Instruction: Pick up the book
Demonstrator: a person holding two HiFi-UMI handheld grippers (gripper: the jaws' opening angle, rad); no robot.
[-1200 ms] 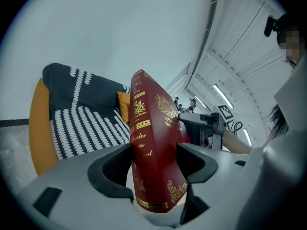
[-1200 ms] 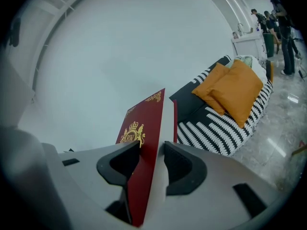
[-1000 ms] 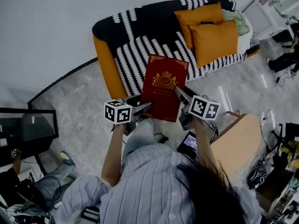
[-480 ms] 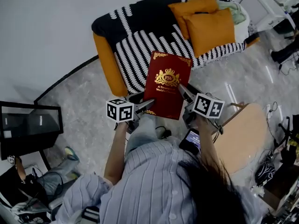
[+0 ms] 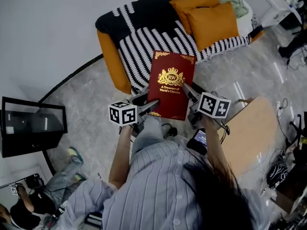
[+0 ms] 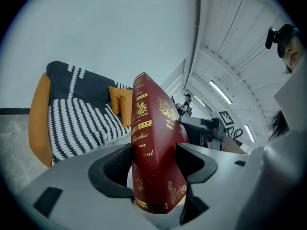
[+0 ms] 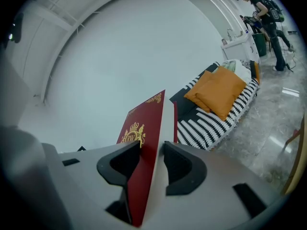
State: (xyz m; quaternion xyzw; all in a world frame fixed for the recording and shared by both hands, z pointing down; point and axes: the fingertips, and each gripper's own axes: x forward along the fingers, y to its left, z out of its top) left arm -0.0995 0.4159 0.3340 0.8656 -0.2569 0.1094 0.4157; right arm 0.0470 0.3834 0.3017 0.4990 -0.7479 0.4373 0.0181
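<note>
- A black-and-white striped sofa [image 5: 144,47] with an orange end panel is seen against the wall. Two orange cushions [image 5: 211,18] are laid at its far end.
- The red book [image 5: 170,83], stamped with a gold crest, is held off the floor in front of the sofa, cover up, between the two grippers.
- The left gripper [image 5: 151,104] is clamped on the book's spine side, with its jaws pressed against both covers.
- The right gripper [image 5: 187,91] is clamped on the opposite, page-edge side.
</note>
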